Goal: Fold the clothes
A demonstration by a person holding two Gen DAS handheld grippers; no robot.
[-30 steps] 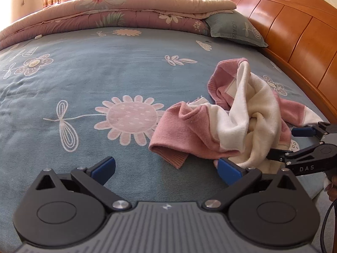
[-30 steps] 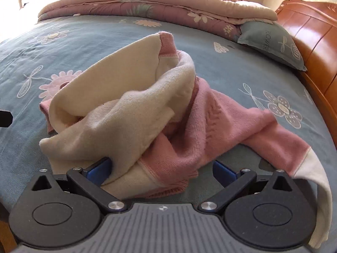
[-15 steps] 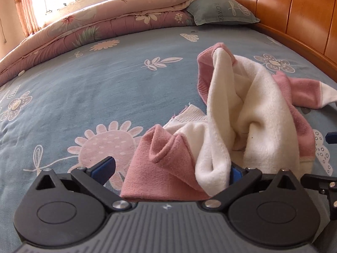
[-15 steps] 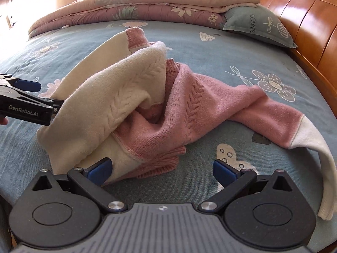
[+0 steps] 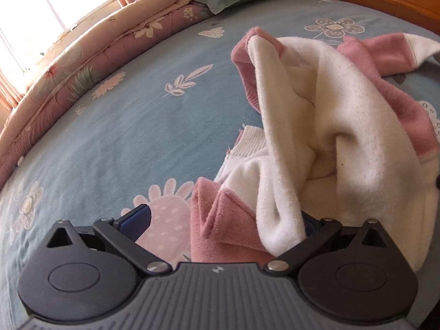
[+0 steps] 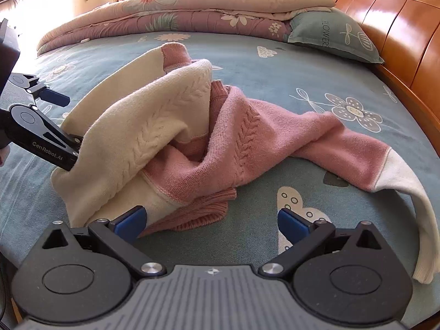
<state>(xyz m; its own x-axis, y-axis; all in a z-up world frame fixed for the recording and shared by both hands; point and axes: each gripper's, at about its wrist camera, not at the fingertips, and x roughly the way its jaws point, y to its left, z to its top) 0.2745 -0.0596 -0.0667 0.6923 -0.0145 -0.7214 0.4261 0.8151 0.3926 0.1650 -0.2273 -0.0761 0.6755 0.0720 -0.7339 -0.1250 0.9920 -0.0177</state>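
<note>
— Lying crumpled on a blue flowered bedsheet (image 6: pixel 275 63) is a pink and cream sweater (image 6: pixel 220 143), heaped near the foot edge of the bed. What do the grippers do?

— The left gripper (image 5: pixel 222 220) has its fingers spread wide, with a pink and cream fold of the sweater bunched between them. Its right finger is mostly hidden behind cream cloth; the left fingertip (image 5: pixel 136 217) stands bare over a pink flower print. I cannot tell whether it grips anything. From the right camera, this gripper pokes into the cream side of the heap.

— And the right gripper (image 6: pixel 213 221)?

— Wide open too, holding nothing. Its left fingertip (image 6: pixel 129 221) sits just beside the sweater's ribbed pink hem; the other is over bare sheet.

— What else is around?

— One sleeve (image 6: pixel 357 159) trails to the right, its cream cuff drooping over the bed's edge. A folded pink floral quilt (image 6: pixel 178 13) lies along the far side, a green pillow (image 6: pixel 330 35) beside it, and an orange wooden headboard (image 6: pixel 398 27) on the right. Bright curtained windows (image 5: pixel 41 13) are behind.
</note>
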